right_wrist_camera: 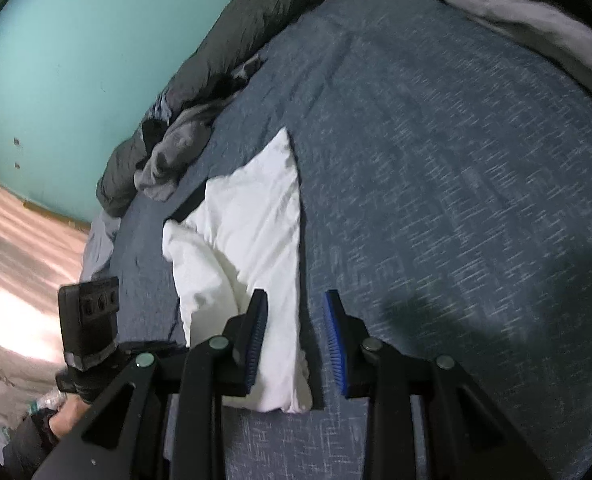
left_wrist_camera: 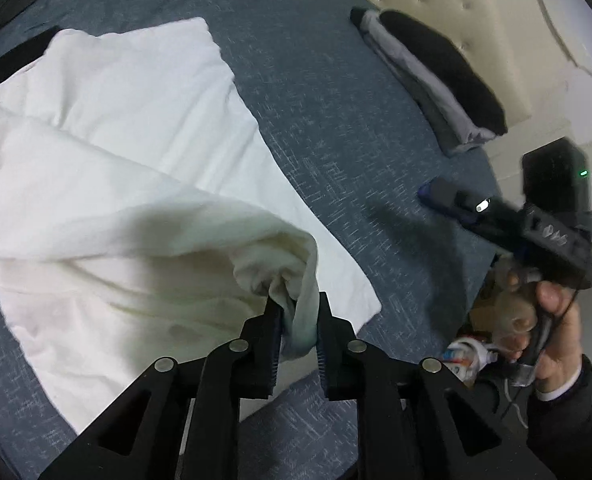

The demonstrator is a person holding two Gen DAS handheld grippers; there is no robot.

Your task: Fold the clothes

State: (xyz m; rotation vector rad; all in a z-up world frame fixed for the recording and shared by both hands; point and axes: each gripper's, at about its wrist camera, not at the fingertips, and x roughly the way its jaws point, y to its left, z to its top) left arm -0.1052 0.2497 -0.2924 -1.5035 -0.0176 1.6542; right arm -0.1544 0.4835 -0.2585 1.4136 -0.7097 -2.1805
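1. Two tongs work a white garment lying on the blue bedspread.
2. My left gripper seemingly pinches a bunched corner; cloth is soft, light.
3. My right gripper hangs apart, empty; I'd take the hem.

White garment, blue-grey flecked bedspread, black and grey folded clothes, teal wall

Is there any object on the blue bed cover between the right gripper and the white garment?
Nothing visible does. The right gripper hangs open directly over the near edge of the white garment, with no object between them. The left gripper has a bunched corner between its fingers.
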